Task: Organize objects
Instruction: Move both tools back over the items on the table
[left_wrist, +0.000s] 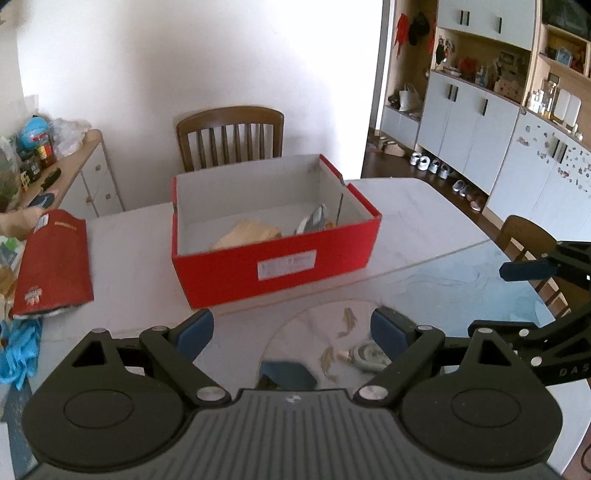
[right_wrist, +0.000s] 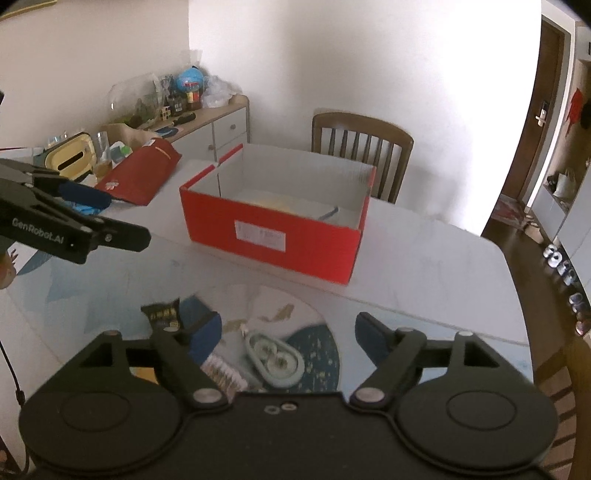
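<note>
both grippers are hovering wide open, holding nothing; right gripper (right_wrist: 288, 338) is lining up over the tape dispenser (right_wrist: 275, 360), looking light, rigid, slick: pinch its narrow sides. left gripper (left_wrist: 291, 334) idling.

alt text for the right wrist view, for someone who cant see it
An open red box sits on a pale table before a wooden chair, with a few items inside. The right gripper is open and empty above a pale green case, a small brush and a dark packet; the left gripper enters from the left.
</note>
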